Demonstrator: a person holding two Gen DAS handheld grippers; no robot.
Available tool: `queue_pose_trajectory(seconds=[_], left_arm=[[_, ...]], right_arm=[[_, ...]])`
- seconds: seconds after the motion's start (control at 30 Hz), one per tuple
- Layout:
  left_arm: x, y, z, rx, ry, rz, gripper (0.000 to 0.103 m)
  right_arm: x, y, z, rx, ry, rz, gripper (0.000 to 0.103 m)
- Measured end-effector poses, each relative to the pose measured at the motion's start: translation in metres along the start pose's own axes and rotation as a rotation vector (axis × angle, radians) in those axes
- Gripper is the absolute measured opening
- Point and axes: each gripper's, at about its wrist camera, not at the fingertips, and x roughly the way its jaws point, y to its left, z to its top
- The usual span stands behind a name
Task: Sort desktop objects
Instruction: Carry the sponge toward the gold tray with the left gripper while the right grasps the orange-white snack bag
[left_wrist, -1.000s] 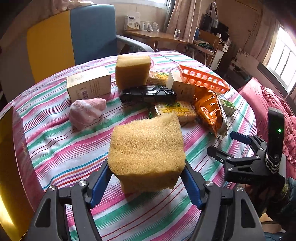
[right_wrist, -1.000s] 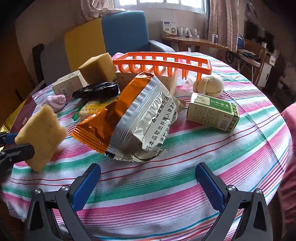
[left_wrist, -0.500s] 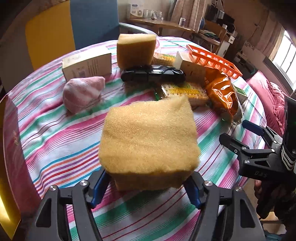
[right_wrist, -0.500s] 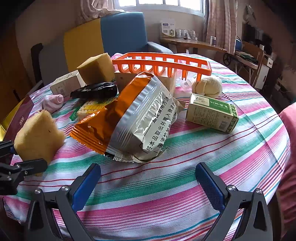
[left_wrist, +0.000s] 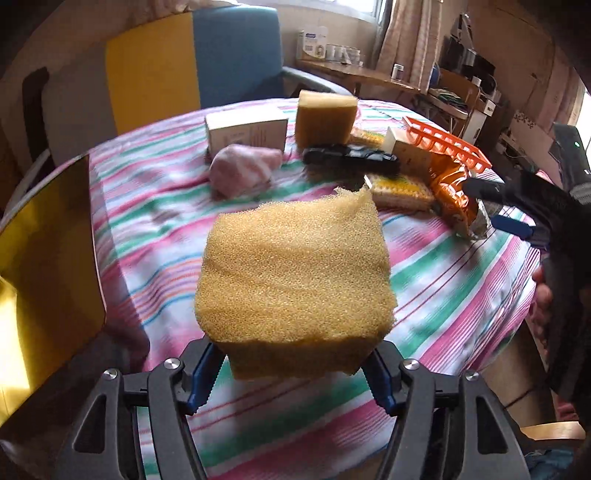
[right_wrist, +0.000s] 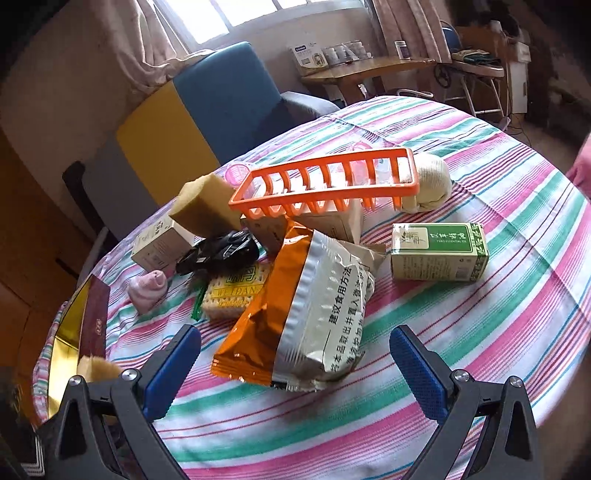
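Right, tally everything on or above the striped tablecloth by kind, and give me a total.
Sponges: 2 – one held in the left gripper as the held sponge, one far sponge
Boxes: 3 – white box, green box, tan box
Rolled socks: 2 – pink, cream
Snack packs: 2 – orange bag, crackers
Orange rack: 1
Black gadget: 1
Total: 11

Two wrist fisheyes, each low over the striped table (left_wrist: 461, 295), looking forward between its own fingers toward the armchair (right_wrist: 221, 99); shared: orange rack (left_wrist: 448, 142), snack bag (right_wrist: 306, 306), far sponge (left_wrist: 325, 118).
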Motion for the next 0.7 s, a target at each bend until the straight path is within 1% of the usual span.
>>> queue_pose_trajectory(seconds=[0.1,0.17,0.2,0.23,0.3,0.37,0.53,0.67,0.7], left_arm=[[0.001,0.009,-0.01,-0.031,0.016,0.004,0.069],[0.001,0.013,-0.014,-0.042,0.026,0.002,0.069],[0.001,0.013,-0.016,-0.046,0.023,-0.001,0.069],[0.002,0.014,-0.017,-0.05,0.017,-0.004,0.07],[0.002,0.013,-0.019,-0.049,0.012,-0.001,0.07],[0.004,0.011,-0.02,-0.041,0.006,0.004,0.071],[0.003,0.003,-0.028,0.001,-0.033,0.051,0.072],[0.001,0.001,-0.03,0.001,-0.049,0.076,0.072],[-0.002,0.002,-0.03,-0.002,-0.049,0.078,0.07]], right_arm=[[0.009,0.005,0.01,0.028,0.001,-0.021,0.103],[0.01,0.008,0.008,0.015,0.011,-0.017,0.103],[0.009,0.01,0.005,0.003,0.017,-0.013,0.101],[0.009,0.012,0.002,-0.008,0.023,-0.008,0.097],[0.007,0.015,-0.003,-0.031,0.036,0.001,0.077],[0.006,0.018,-0.009,-0.055,0.049,0.01,0.075],[0.003,0.026,-0.023,-0.113,0.081,0.032,0.074],[-0.001,0.037,-0.038,-0.181,0.103,0.054,0.074],[-0.003,0.043,-0.043,-0.208,0.108,0.061,0.073]])
